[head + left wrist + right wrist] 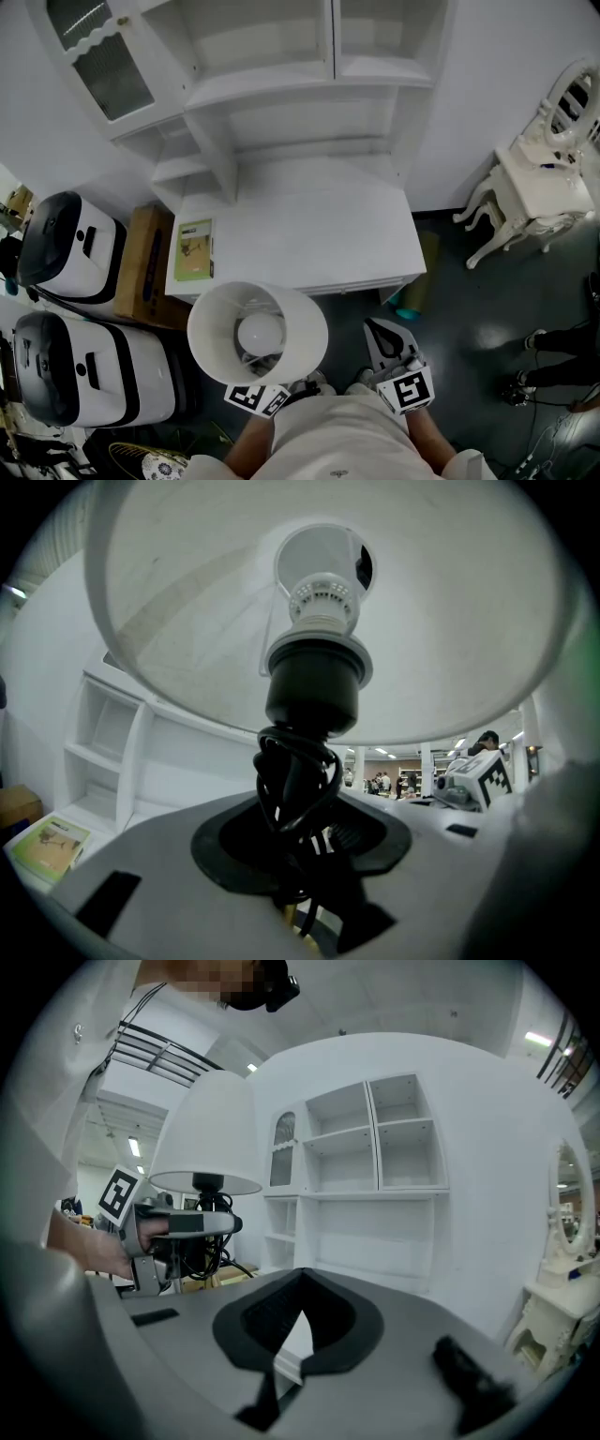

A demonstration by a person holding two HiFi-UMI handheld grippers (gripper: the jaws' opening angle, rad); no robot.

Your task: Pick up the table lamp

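The table lamp (258, 333) hangs off the table in front of the white desk (309, 234); from above I see down into its white shade onto the bulb. In the left gripper view, my left gripper (300, 855) is shut on the lamp's stem, which is wrapped in black cord (295, 780) below the black socket. The right gripper view shows the lamp (206, 1138) upright in the left gripper (187, 1225), off to the left. My right gripper (382, 336) sits to the right of the lamp; its jaws (298, 1279) meet with nothing in them.
A green booklet (194, 249) lies on the desk's left end, under a white shelf hutch (281, 94). Two white machines (66, 244) and a cardboard box (141, 262) stand at the left. A white dressing table (544, 187) stands at the right.
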